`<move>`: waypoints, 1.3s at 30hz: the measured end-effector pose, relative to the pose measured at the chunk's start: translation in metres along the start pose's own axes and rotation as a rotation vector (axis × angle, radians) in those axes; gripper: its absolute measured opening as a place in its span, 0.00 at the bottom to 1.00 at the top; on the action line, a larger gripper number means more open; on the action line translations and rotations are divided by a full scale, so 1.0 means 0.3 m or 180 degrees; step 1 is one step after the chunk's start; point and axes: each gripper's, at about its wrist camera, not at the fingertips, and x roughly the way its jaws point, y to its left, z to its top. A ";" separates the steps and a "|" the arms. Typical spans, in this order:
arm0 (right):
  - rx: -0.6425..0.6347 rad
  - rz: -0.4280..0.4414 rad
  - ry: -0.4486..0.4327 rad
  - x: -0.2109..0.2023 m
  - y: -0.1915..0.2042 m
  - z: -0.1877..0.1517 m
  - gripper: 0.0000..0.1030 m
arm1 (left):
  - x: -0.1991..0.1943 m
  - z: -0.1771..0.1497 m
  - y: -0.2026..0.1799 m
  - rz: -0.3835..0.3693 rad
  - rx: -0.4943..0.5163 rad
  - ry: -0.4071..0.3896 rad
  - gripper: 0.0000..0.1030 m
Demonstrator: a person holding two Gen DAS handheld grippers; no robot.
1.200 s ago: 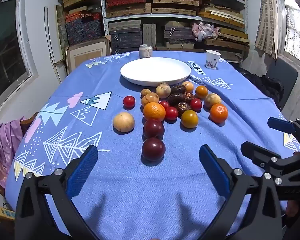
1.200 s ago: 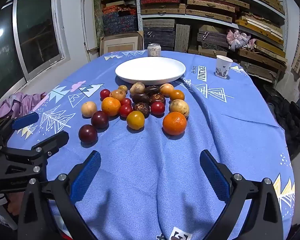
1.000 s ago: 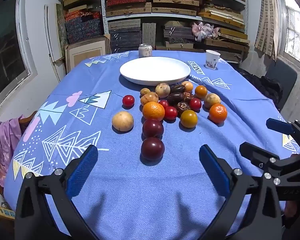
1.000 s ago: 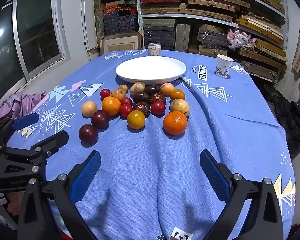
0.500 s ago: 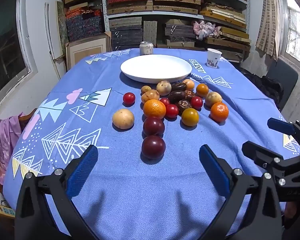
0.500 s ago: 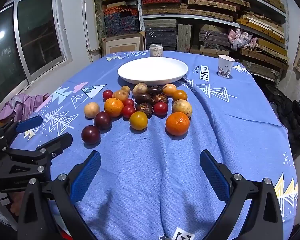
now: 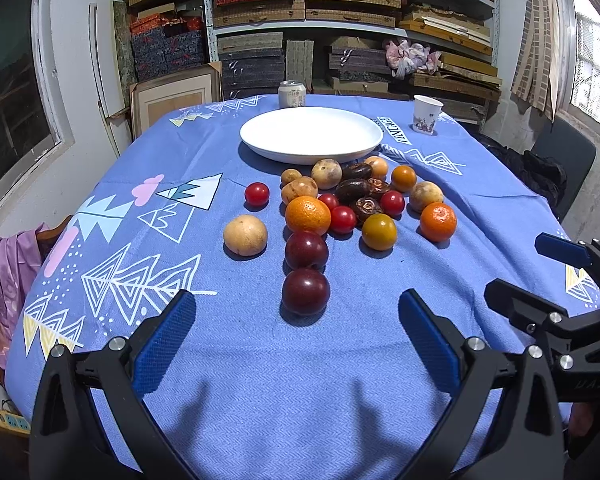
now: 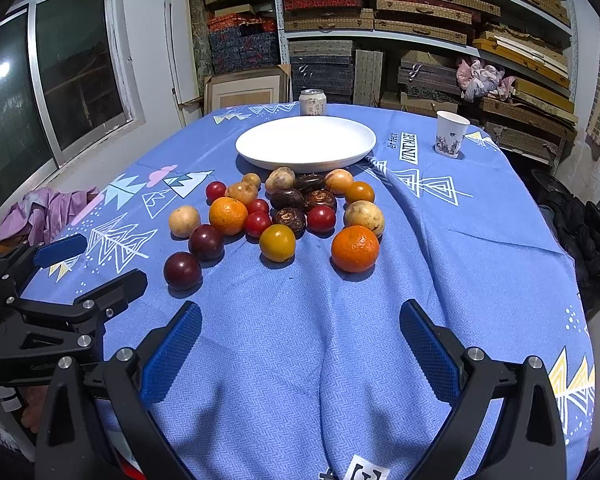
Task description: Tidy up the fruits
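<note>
My left gripper (image 7: 296, 336) and right gripper (image 8: 300, 338) both with jaws wide and holding nothing, fruits (image 7: 342, 204) loose on the blue-clothed surface (image 7: 260, 380) just before the bare white plate (image 7: 311, 133), can (image 7: 292, 95) and paper cup (image 7: 427, 114) beyond

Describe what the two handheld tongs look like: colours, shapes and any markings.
The left tongs and right tongs match: black angular plastic frames, silver bolt heads, two fingers faced with blue textured pads. Faint embossed lettering marks each frame; a black-and-white square marker sits below the right tongs.
</note>
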 end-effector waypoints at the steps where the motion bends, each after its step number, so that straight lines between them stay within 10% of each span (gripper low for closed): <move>1: 0.0000 0.0001 -0.0002 0.000 0.000 0.000 0.97 | 0.001 -0.001 -0.001 0.0002 -0.0001 0.0003 0.96; 39: 0.0015 0.0021 0.0021 0.009 0.002 -0.004 0.97 | 0.026 -0.037 -0.010 -0.0012 -0.0019 0.0062 0.96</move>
